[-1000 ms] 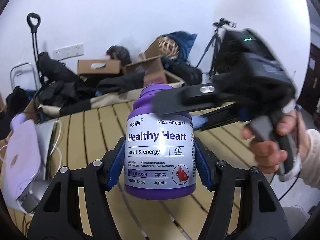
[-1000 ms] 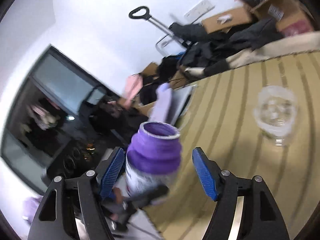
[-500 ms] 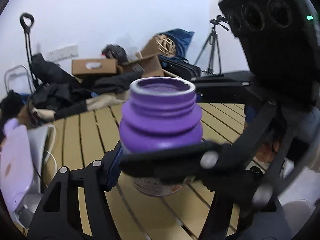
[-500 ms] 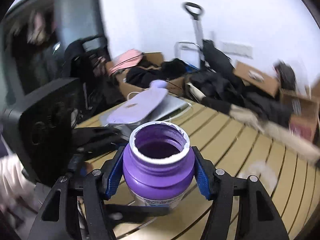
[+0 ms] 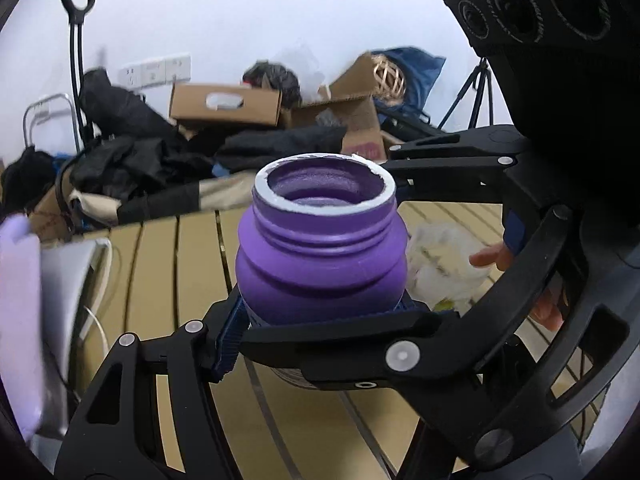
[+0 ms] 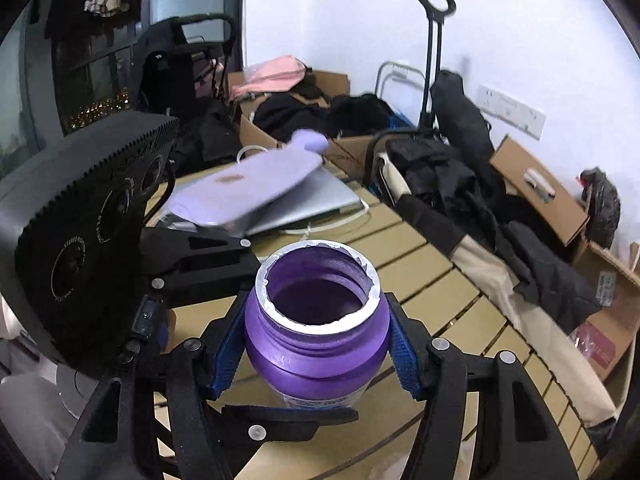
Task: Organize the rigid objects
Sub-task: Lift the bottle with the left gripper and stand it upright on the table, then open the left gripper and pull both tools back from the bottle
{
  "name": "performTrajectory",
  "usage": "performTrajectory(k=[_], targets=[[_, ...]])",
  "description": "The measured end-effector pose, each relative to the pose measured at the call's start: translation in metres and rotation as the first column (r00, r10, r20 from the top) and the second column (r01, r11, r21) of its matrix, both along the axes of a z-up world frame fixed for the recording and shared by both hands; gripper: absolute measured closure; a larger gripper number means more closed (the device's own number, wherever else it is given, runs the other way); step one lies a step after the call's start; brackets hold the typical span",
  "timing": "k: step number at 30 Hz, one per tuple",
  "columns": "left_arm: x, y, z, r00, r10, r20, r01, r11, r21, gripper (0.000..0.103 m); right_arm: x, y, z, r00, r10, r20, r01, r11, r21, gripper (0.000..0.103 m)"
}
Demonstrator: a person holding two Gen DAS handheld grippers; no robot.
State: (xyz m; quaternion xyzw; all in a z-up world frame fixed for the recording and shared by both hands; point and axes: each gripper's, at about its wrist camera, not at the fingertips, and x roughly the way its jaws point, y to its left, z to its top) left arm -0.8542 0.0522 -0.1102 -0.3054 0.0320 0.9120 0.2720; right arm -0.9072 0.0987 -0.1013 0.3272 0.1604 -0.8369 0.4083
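Note:
An open purple supplement bottle (image 5: pixel 320 252), with no cap and a torn foil rim, is held upright above the slatted wooden table (image 5: pixel 168 264). My left gripper (image 5: pixel 320 320) is shut on its body from the sides. My right gripper (image 6: pixel 316 356) is also shut on the same bottle (image 6: pixel 316 344), its blue pads pressing the shoulder. The right gripper's fingers (image 5: pixel 360 340) cross in front of the bottle in the left wrist view. The left gripper's body (image 6: pixel 88 220) shows at the left of the right wrist view.
A lilac flat object (image 6: pixel 240 188) lies on a silver laptop (image 6: pixel 312 200) at the table's far end. A crumpled clear plastic container (image 5: pixel 444 264) sits on the table behind the bottle. Cardboard boxes (image 5: pixel 228 104), dark clothes and a trolley handle (image 6: pixel 434 0) crowd the wall side.
My right gripper swung round to the bottle and closed on it. The bottle now shows its open mouth in both views, held by both grippers.

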Motion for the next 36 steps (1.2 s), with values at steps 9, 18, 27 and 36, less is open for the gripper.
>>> performTrajectory(k=[9, 18, 27, 36], targets=[[0.050, 0.021, -0.047, 0.990, 0.039, 0.136, -0.017, 0.988, -0.153, 0.042, 0.043, 0.011, -0.053, 0.993, 0.019, 0.115, -0.021, 1.000, 0.018, 0.035], [0.077, -0.014, -0.050, 0.966, 0.175, 0.191, -0.146, 0.977, -0.156, 0.030, 0.074, 0.008, -0.050, 0.997, -0.058, 0.058, 0.055, 0.997, 0.050, 0.023], [0.143, -0.065, -0.021, 0.929, 0.355, 0.103, -0.325, 0.918, -0.229, 0.011, 0.148, 0.095, -0.002, 0.950, -0.312, 0.020, 0.312, 0.950, -0.002, 0.014], [0.212, -0.078, 0.022, 0.883, 0.466, 0.058, -0.454, 0.879, -0.145, 0.010, 0.220, 0.121, 0.006, 0.894, -0.445, 0.058, 0.448, 0.893, -0.040, 0.014]])
